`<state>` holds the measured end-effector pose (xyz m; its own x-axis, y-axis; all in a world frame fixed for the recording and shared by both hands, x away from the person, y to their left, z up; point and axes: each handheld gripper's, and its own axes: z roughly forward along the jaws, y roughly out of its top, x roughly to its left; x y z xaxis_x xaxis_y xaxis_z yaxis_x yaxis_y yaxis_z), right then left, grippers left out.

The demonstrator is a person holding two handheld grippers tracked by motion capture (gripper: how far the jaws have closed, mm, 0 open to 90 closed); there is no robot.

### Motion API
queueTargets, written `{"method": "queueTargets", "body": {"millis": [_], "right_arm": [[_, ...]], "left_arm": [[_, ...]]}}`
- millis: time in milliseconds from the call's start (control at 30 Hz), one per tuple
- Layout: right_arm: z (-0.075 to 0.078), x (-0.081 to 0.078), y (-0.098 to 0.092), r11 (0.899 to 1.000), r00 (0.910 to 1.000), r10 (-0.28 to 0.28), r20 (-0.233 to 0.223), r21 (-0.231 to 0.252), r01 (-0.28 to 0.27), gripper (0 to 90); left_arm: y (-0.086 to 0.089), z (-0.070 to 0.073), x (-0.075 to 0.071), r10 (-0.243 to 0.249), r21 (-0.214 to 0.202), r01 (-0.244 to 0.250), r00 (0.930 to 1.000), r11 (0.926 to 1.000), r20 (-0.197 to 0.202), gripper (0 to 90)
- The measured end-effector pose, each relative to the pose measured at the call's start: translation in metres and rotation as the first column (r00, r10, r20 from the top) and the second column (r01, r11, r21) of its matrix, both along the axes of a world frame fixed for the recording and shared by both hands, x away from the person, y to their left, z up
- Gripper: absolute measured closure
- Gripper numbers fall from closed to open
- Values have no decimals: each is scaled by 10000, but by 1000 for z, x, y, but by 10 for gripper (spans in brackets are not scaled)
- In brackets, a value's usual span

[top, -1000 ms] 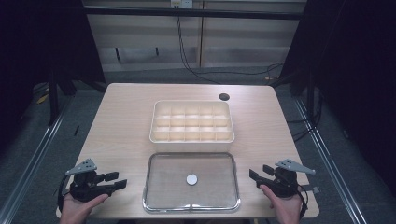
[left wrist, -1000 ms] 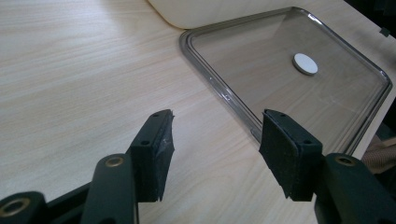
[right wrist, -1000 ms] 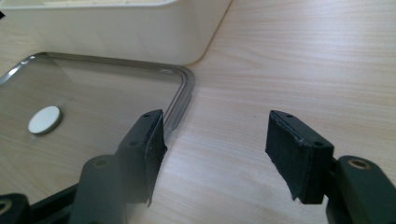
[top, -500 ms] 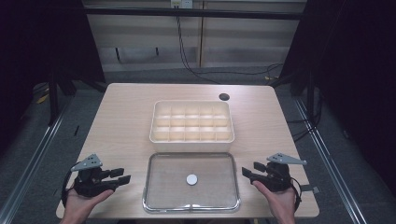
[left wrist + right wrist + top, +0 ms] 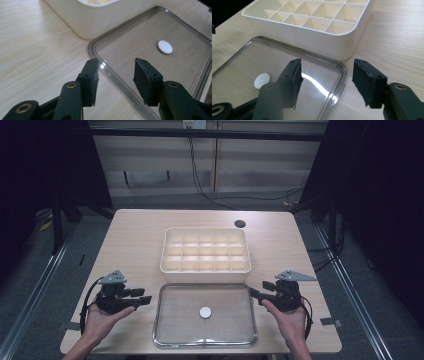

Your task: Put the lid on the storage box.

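Two grippers near the table's front edge, my left gripper point(image 5: 142, 299) half open and holding nothing, its jaws over the clear lid's point(image 5: 172, 320) left rim, white disc point(image 5: 205, 312) mid-lid, my right gripper point(image 5: 259, 290) just opening, holding nothing, by the right rim

table: light wood point(image 5: 130, 240) | floor: grey point(image 5: 45, 285) | surroundings: dark

Glossy clear plastic lid point(image 5: 205, 315), matt cream plastic tray point(image 5: 205, 251), wood-grain table point(image 5: 135, 240)

The wooden table point(image 5: 135, 245) bears a cream divided box point(image 5: 205, 249) and a clear lid point(image 5: 205, 314).
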<state>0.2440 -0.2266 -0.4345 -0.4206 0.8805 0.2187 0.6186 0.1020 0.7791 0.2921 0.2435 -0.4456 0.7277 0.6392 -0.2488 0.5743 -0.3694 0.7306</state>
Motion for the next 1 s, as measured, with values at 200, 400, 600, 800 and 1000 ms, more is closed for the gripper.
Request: {"method": "queueTargets", "body": {"millis": [200, 400, 600, 800, 1000], "right_arm": [[-22, 13, -2, 9998, 9989, -125, -448, 178, 133, 457], [-36, 17, -2, 9997, 9972, -35, -753, 244, 53, 518], [-52, 18, 6, 9998, 9944, 119, -1047, -142, -135, 515], [-56, 18, 14, 9995, 9932, 186, -1149, -250, -216, 519], [-57, 14, 13, 9988, 9922, -24, -1245, -482, -37, 514]], "left_arm": [[-6, -8, 11, 148, -540, -162, 9996, 9984, -247, 545], [0, -19, 11, 461, -432, -477, 9983, 9979, -358, 540], [0, -28, 6, 245, -143, -253, 9984, 9996, -508, 552], [-9, -38, 5, 44, 273, -25, 9973, 9996, -729, 553], [-17, -44, 6, -210, 401, 251, 9949, 9989, -986, 528]]}}
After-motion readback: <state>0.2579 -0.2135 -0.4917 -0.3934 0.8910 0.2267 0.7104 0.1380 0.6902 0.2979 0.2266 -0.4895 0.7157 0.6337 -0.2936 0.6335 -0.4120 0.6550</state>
